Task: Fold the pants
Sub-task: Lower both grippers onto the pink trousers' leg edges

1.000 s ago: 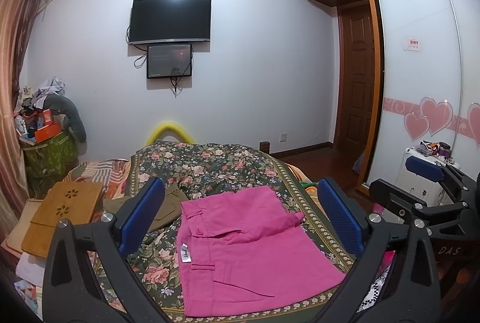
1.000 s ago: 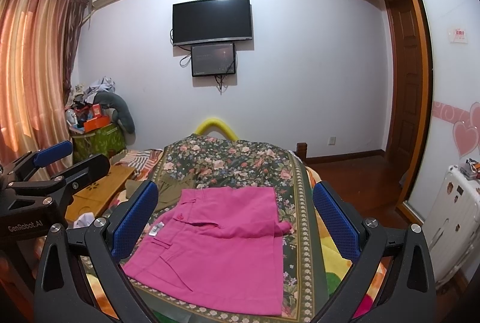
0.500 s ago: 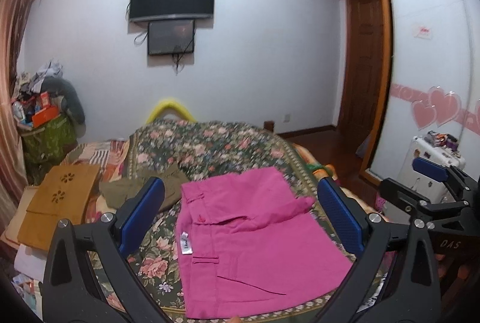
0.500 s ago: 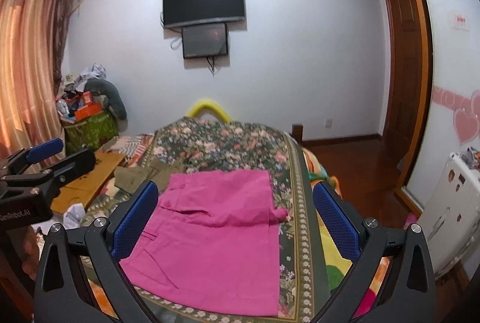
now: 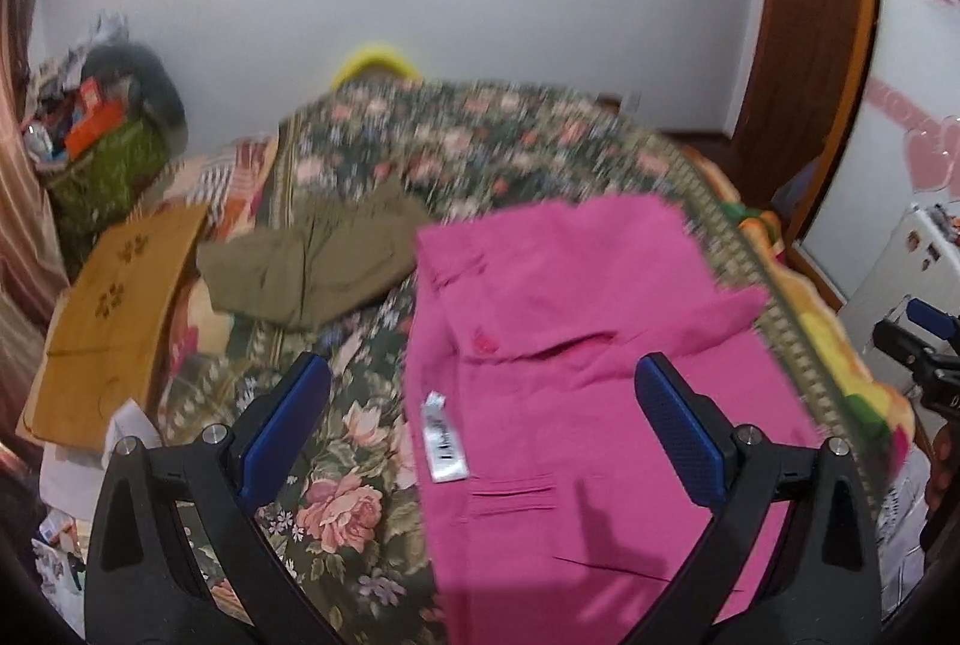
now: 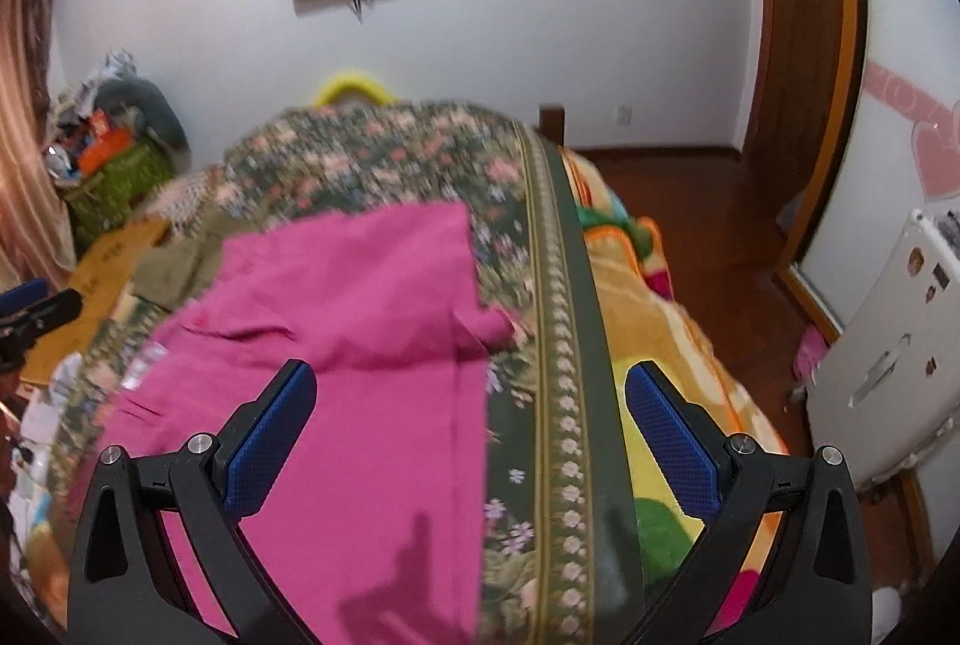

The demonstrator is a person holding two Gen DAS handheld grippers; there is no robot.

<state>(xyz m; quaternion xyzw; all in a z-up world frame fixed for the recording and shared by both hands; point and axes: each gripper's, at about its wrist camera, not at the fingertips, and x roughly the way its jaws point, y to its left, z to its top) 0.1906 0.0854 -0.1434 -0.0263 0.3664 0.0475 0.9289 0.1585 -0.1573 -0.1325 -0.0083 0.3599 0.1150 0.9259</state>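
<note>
Both wrist views look down, near, sharing the pink pants (image 5: 576, 381).

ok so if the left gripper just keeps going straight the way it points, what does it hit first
Most likely the pink pants lying flat on the floral bedspread. The left gripper is open and tilted down at the bed, its gap centred over the white label. Depth is hard to judge.

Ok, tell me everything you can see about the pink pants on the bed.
The pink pants are bright magenta woven cloth lying flat on the floral bedspread, already folded over on themselves. A button, a white label turned outward and a slit pocket show. One corner flap sticks out toward the bed's bordered edge. Olive pants lie just beyond, apart. Both grippers, left and right, hover open above, touching nothing.
</note>
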